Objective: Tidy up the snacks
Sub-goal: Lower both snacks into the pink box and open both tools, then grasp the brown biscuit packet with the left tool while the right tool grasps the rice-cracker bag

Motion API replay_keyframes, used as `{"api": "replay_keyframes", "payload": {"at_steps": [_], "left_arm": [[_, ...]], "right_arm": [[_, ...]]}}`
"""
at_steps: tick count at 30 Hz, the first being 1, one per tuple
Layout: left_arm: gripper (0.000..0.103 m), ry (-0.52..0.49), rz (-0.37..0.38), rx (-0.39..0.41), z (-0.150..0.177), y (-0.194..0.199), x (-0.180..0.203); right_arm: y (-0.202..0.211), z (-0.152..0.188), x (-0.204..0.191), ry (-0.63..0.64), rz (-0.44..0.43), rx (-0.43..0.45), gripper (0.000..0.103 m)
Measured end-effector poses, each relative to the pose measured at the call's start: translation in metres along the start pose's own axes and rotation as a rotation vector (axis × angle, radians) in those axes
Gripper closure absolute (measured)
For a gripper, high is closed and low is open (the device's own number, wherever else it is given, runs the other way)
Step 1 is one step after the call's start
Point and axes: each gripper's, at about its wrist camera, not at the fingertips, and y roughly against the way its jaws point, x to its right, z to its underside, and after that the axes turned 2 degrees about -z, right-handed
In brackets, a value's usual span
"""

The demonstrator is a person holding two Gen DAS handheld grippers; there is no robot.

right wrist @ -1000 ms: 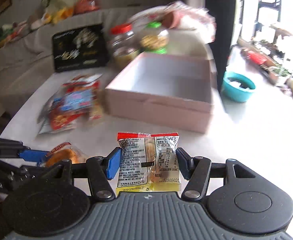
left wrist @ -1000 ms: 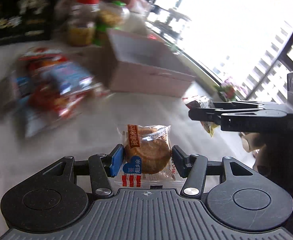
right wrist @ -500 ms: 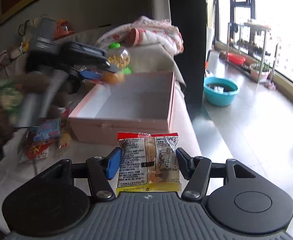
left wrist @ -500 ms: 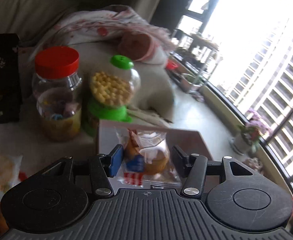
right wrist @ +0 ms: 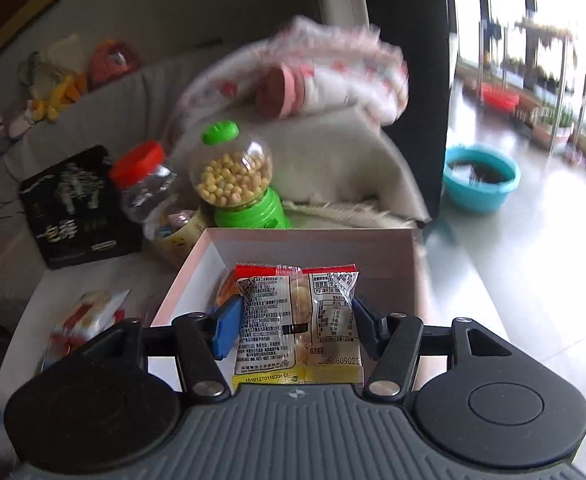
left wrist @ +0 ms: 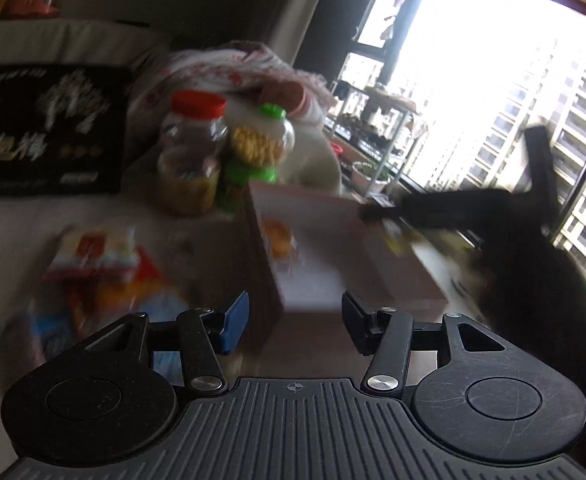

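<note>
The pink box (left wrist: pixel 393 276) stands open on the white table. A wrapped round cake (left wrist: pixel 279 238) lies inside it near the left wall. My left gripper (left wrist: pixel 295 320) is open and empty, just in front of the box's near corner. My right gripper (right wrist: pixel 293 322) is shut on a clear snack packet with a red top (right wrist: pixel 299 320), held over the near end of the box (right wrist: pixel 409 264); the cake (right wrist: pixel 225 292) peeks out behind the packet. The right gripper also shows in the left wrist view (left wrist: pixel 377 214), over the box's far right side.
A pile of loose snack packets (left wrist: pixel 105 272) lies left of the box. A red-lidded jar (right wrist: pixel 145 188) and a green candy dispenser (right wrist: pixel 237 180) stand behind it, with a black box (right wrist: pixel 73 208) to the left. A blue basin (right wrist: pixel 479 178) sits on the floor.
My left gripper has opened and let the cake go into the box, then pulled back. My right gripper has carried its packet forward over the box.
</note>
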Motion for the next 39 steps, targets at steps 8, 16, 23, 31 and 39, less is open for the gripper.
{"api": "replay_keyframes", "payload": {"at_steps": [8, 16, 23, 31, 39], "left_arm": [[0.046, 0.107, -0.178, 0.035, 0.049, 0.053, -0.06], [0.046, 0.312, -0.345, 0.064, 0.055, 0.065, -0.125], [0.046, 0.294, -0.322, 0.063, 0.051, 0.057, -0.129], [0.046, 0.247, -0.397, 0.006, 0.038, 0.024, -0.138], [0.053, 0.246, -0.387, 0.014, 0.039, 0.021, -0.144]], "right_arm": [[-0.073, -0.018, -0.007, -0.033, 0.074, -0.12, 0.039], [-0.011, 0.008, -0.039, 0.015, -0.002, -0.058, 0.03], [0.053, 0.079, -0.109, 0.25, -0.07, 0.049, 0.026], [0.067, 0.128, -0.153, 0.4, -0.105, 0.052, 0.025], [0.04, 0.158, -0.168, 0.448, -0.12, -0.036, 0.025]]}}
